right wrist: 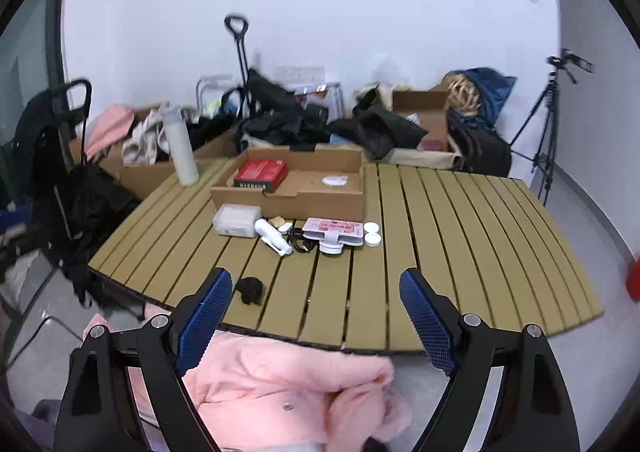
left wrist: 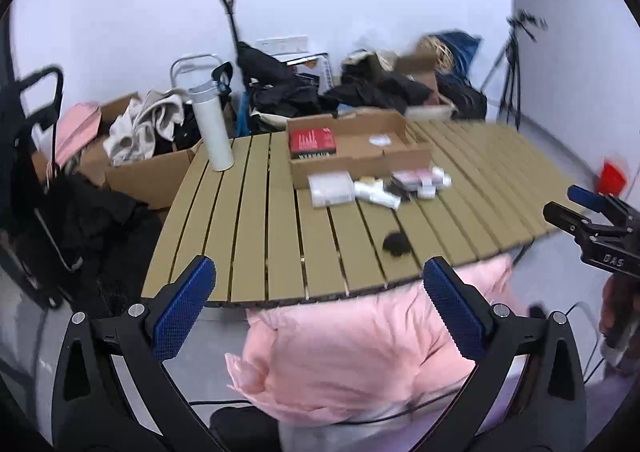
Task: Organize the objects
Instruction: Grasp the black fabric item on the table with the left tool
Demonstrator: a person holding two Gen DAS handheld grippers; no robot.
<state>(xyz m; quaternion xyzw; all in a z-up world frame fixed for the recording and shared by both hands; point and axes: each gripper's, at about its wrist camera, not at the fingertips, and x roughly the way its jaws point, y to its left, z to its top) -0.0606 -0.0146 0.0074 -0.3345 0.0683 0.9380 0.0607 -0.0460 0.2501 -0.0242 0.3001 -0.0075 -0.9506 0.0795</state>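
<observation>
The left tool (left wrist: 320, 304) is angled downward, its two blue-padded fingers (left wrist: 184, 304) spread wide with nothing pressed between them. The right tool (right wrist: 316, 316) is tilted down likewise, jaws standing wide apart and empty. In the left wrist view the right tool (left wrist: 576, 207) shows at the right edge, with part of the hand (left wrist: 618, 316) gripping it below.

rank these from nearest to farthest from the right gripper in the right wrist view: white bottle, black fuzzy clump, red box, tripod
1. Black fuzzy clump, on the table's near edge, just beyond the right gripper on its left side.
2. Red box, inside the cardboard tray mid-table.
3. White bottle, upright at the table's far left corner.
4. Tripod, on the floor by the right wall, past the table.
</observation>
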